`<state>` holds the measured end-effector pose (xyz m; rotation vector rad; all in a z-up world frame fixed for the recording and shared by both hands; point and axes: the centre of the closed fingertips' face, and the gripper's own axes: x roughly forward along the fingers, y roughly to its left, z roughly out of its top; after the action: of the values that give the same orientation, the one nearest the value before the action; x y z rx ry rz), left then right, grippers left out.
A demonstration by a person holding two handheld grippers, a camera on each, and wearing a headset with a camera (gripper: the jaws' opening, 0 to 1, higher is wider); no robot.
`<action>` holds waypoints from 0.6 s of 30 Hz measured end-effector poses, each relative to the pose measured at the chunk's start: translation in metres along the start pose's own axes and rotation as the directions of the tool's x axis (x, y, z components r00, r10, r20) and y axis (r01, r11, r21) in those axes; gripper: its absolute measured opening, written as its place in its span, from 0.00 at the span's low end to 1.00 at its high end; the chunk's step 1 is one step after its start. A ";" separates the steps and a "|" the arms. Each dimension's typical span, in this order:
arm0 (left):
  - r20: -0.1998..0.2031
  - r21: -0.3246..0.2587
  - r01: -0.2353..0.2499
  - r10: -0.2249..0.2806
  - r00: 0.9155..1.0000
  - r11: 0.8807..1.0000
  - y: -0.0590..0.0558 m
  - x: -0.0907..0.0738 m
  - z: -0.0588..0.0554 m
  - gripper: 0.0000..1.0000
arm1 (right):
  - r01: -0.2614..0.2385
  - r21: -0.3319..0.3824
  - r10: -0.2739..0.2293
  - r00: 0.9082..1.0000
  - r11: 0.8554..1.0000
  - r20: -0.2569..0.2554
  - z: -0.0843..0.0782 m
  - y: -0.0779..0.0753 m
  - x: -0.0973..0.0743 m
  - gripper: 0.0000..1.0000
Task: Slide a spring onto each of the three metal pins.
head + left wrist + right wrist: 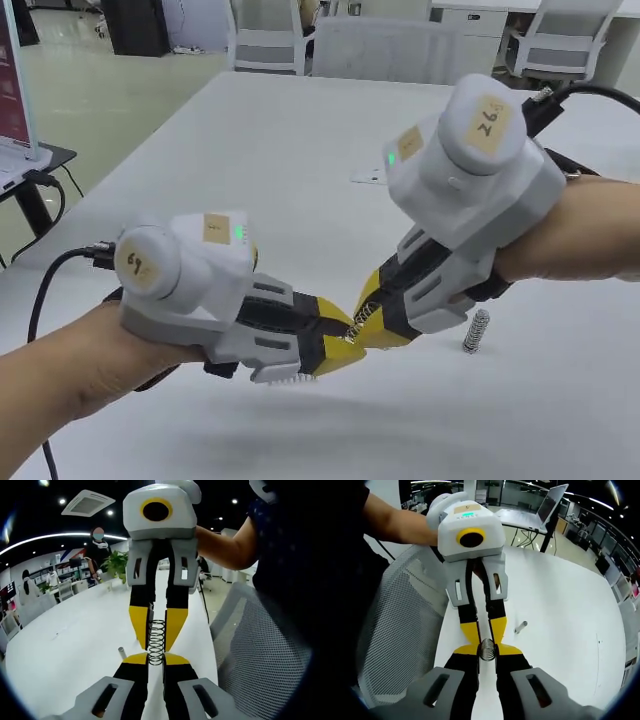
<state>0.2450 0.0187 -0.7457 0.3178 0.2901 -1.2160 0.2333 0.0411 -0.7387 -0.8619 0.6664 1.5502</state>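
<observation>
A small steel spring (362, 320) hangs above the white table between the two yellow-tipped grippers, which meet tip to tip. My right gripper (370, 308) reaches down from the upper right, shut on the spring (156, 639) at its sides. My left gripper (342, 342) comes from the lower left, its jaws closed on the spring's near end (487, 650). Whether a pin sits inside the coils I cannot tell. A second spring (477, 332) stands upright on the table just right of the grippers. One short metal pin (520, 627) rests on the table beside them.
The white table (280, 180) stretches away toward grey chairs (380, 50) at its far end. A small white card (368, 177) lies mid-table. A mesh chair back (260, 645) stands close by the table's near edge. A laptop (540, 510) sits on another desk.
</observation>
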 end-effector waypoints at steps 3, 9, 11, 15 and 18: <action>0.005 0.003 0.001 -0.002 1.000 1.000 -0.001 0.000 0.002 0.02 | -0.006 0.000 0.006 1.000 1.000 -0.002 0.000 0.002 0.000 0.09; 0.004 0.012 0.005 -0.005 1.000 1.000 -0.002 0.001 0.002 0.02 | -0.010 -0.007 0.010 1.000 1.000 -0.008 0.000 0.003 0.000 0.09; 0.004 0.011 0.004 -0.004 1.000 1.000 -0.002 0.001 0.002 0.02 | -0.008 -0.007 0.008 1.000 1.000 -0.011 -0.001 0.002 0.000 0.09; 0.000 0.016 0.001 -0.001 1.000 1.000 -0.002 0.002 0.002 0.03 | -0.009 -0.004 0.009 1.000 1.000 -0.020 -0.002 0.002 0.000 0.09; -0.001 0.017 0.002 -0.002 1.000 1.000 -0.002 0.002 0.002 0.04 | -0.009 -0.005 0.009 1.000 1.000 -0.024 -0.002 0.001 0.000 0.09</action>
<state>0.2437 0.0160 -0.7450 0.3331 0.2810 -1.2209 0.2326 0.0394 -0.7395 -0.8839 0.6845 1.5525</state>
